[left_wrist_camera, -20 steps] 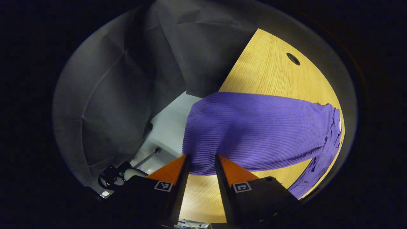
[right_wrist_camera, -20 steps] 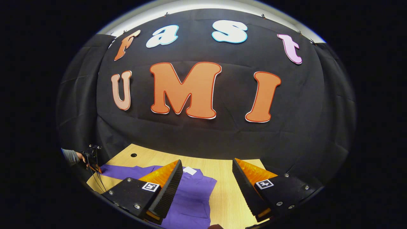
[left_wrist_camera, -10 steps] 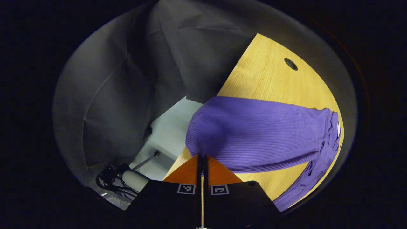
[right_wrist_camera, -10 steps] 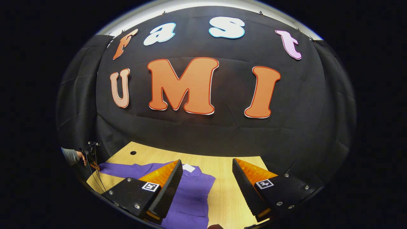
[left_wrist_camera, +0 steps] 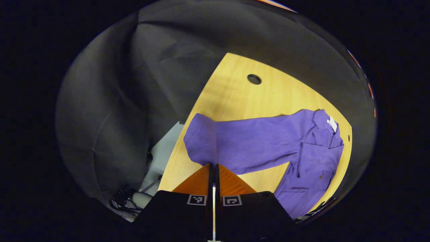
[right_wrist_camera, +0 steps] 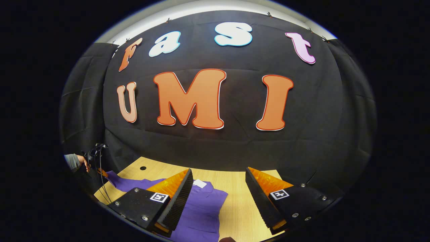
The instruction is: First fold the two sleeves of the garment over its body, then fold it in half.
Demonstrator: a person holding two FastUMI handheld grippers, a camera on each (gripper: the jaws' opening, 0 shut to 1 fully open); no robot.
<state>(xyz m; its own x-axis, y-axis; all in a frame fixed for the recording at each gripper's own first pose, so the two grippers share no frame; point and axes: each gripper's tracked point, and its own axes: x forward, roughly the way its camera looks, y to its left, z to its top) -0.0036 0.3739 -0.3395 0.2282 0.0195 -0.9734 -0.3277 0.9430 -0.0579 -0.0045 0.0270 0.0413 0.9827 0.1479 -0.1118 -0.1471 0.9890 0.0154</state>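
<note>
Black cloth walls in your booth on all sides, and the light wooden desk (left_wrist_camera: 235, 101) carries the purple garment (left_wrist_camera: 312, 158). Since a second ago your left claw (left_wrist_camera: 212, 168) has gone from open to closed, its orange fingers pinched on the ribbed cuff end of the sleeve (left_wrist_camera: 242, 144), and it has since drawn back so more of the desk and the garment's body now show. The sleeve stretches flat from the claw toward 3 o'clock in the left gripper view, meeting the smoother body, whose collar with a white tag (left_wrist_camera: 332, 123) sits at the far end. A round cable hole (left_wrist_camera: 254, 79) lies in the desk at 12 o'clock from the sleeve. Your right claw (right_wrist_camera: 218, 195) hangs wide open above the desk, gripping nothing, much as it did before; beneath its left finger lies the garment's body with the white tag. At 9 o'clock in the right gripper view, a hand (right_wrist_camera: 81, 161) holds the other claw at the sleeve's end.
</note>
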